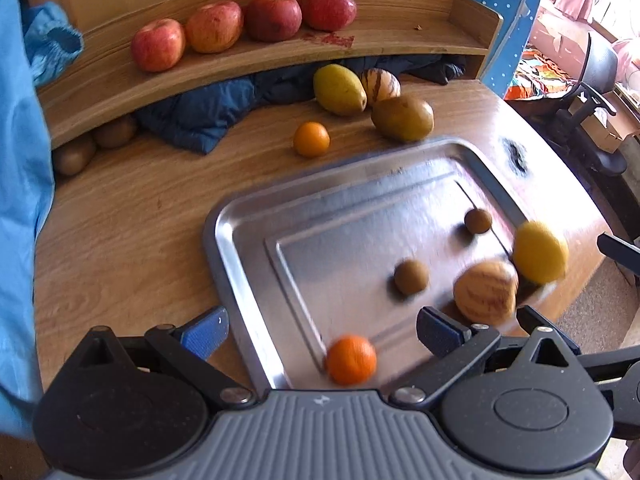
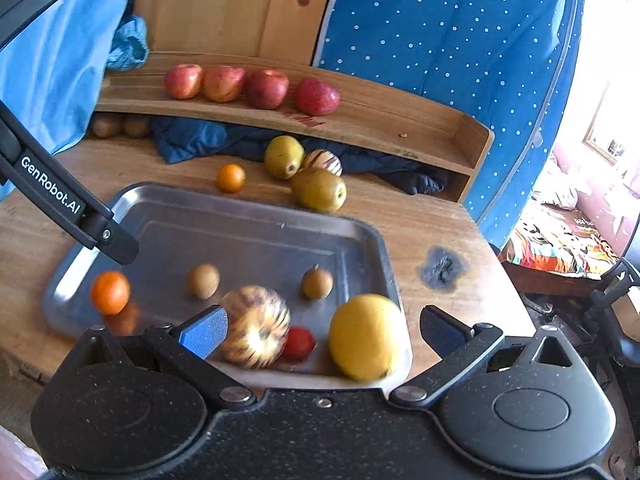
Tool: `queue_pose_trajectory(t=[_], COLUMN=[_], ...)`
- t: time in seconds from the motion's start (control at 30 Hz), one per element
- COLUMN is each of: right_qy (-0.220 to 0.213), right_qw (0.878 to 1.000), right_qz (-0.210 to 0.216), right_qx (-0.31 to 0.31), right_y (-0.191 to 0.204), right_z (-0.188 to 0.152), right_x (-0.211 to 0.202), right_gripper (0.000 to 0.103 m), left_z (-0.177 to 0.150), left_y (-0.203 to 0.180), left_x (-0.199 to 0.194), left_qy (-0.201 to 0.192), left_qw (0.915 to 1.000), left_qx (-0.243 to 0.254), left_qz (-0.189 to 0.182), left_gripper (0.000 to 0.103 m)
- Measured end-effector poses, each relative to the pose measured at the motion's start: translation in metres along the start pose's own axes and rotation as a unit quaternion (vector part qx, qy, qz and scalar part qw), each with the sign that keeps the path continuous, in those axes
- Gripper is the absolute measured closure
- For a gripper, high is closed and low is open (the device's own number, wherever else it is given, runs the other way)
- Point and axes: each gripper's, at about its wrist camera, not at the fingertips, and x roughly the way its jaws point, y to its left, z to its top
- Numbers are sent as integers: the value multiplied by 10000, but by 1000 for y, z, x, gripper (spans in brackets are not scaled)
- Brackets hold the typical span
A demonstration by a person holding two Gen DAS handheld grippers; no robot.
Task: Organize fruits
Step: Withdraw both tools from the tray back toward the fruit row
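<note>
A steel tray (image 1: 224, 232) lies on the wooden table and holds an orange (image 1: 351, 359), two small brown fruits (image 1: 411, 277), a striped melon (image 1: 486, 292) and a yellow fruit (image 1: 540, 252). These fruits look blurred. My left gripper (image 1: 322, 334) is open over the tray's near edge, with the orange just between its fingers and untouched. My right gripper (image 2: 324, 331) is open above the tray (image 2: 240, 200). The striped melon (image 2: 256, 326) lies by its left pad and the yellow fruit (image 2: 366, 336) sits inside the gap. A small red fruit (image 2: 298, 342) shows behind them.
Several red apples (image 1: 216, 26) line a curved wooden shelf (image 1: 400, 40). On the table beyond the tray lie a small orange (image 1: 311, 139), two green-brown pears (image 1: 339, 89) and another striped fruit (image 1: 382, 86). Dark blue cloth (image 1: 200, 116) and brown fruits (image 1: 74, 154) sit under the shelf.
</note>
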Motion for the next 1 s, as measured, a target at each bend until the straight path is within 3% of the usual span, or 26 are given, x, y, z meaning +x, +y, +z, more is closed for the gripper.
queue_pose_trajectory(t=[0.23, 0.57, 0.83, 1.0], right_qy=[8, 154, 506, 886], right_qw=[10000, 9991, 9961, 9912], right_qz=[-59, 236, 116, 209], right_qx=[59, 304, 706, 956], right_y=[-9, -12, -38, -52], right_z=[26, 70, 100, 107], right_x=[34, 89, 127, 152], right_gripper=[1, 1, 1, 1], left_z=[38, 84, 114, 123], left_y=[15, 45, 51, 47], left_x=[24, 60, 91, 106], left_qy=[-10, -1, -98, -188], left_qw=[9999, 9998, 9997, 9986], left_qx=[-123, -165, 31, 424], left_qz=[-12, 60, -215, -261], left_gripper=[1, 1, 1, 1])
